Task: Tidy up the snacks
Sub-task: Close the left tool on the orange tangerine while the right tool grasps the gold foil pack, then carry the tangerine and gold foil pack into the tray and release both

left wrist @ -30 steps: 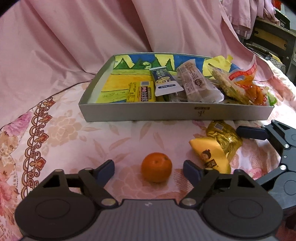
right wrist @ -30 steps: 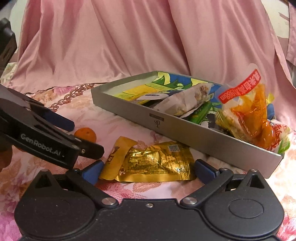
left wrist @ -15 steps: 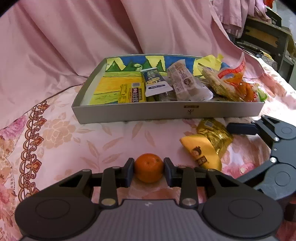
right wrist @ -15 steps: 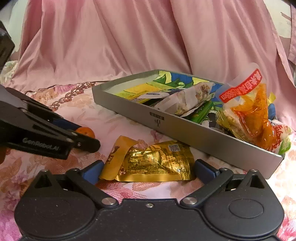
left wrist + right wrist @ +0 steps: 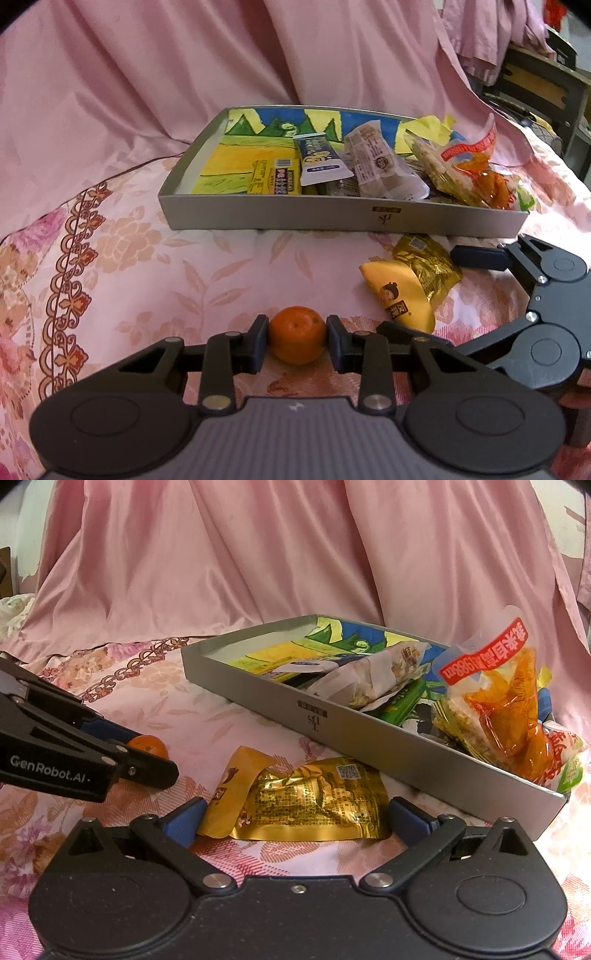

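Left wrist view first: the left gripper (image 5: 297, 341) has its two pads pinching the small orange (image 5: 297, 339) from either side, and the fruit sits low on the floral pink cloth (image 5: 147, 266), well in front of the grey tray (image 5: 332, 218). That tray carries a heap of snacks: a yellow packet (image 5: 275, 175) toward its near left, a blue-and-white sachet (image 5: 319, 158) just right of that, a pale wrapped bar (image 5: 376, 162) at the middle, and an orange-red bag (image 5: 476, 170) piled at its right end.

Over on the right wrist view, the right gripper (image 5: 295, 819) stands spread wide, its blue-tipped fingers (image 5: 406, 819) flanking the gold packet (image 5: 314, 801) without pressing on it. The packet lies flat on the cloth just in front of the tray's near wall, with a yellow wrapper (image 5: 236, 782) tucked against its left edge. Behind the tray, plain pink drapery (image 5: 258, 554) hangs in folds.
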Demonstrator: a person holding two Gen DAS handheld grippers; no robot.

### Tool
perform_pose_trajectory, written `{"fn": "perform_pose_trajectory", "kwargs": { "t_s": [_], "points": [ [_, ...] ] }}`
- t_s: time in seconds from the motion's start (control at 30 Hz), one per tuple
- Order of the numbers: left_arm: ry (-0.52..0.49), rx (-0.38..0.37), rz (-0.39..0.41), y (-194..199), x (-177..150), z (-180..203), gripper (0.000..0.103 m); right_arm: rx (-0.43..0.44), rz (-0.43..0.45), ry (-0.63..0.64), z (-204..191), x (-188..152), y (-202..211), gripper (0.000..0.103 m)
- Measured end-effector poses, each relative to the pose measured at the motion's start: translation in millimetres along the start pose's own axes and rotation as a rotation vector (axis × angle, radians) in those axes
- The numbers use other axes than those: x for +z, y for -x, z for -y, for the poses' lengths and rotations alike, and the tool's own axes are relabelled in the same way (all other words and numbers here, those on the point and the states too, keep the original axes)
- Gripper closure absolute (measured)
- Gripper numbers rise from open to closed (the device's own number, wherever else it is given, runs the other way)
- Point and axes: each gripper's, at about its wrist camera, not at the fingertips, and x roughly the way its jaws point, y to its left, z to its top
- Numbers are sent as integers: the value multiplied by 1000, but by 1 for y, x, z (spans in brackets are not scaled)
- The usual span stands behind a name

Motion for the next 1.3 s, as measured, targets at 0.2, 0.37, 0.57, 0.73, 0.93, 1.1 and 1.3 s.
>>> {"fn": "perform_pose_trajectory", "kwargs": {
  "t_s": [0.2, 0.37, 0.57, 0.73, 0.93, 1.1, 1.3],
  "points": [
    [17, -1, -5, 2, -1, -1, 67, 4, 10, -12, 1, -2, 2, 2],
    [24, -5, -11, 7, -3, -2, 67, -7, 9, 0, -2, -2, 5, 8],
    [51, -20, -20, 18, -9, -6, 67, -18, -6, 5, -4, -5, 18, 15],
    [68, -31, -20, 30, -18, -8, 67, -41, -20, 1, -10, -12, 36, 20],
    [75, -53, -10, 47, -25, -8, 67, -60, -37, -27, -19, -17, 50, 23],
    [67, -69, 17, 63, -26, -11, 67, -92, -21, -16, -32, -20, 65, 23],
    [65, -63, 58, 68, -9, -19, 67, -121, 73, 22, -45, -15, 86, 23]
  ]
}}
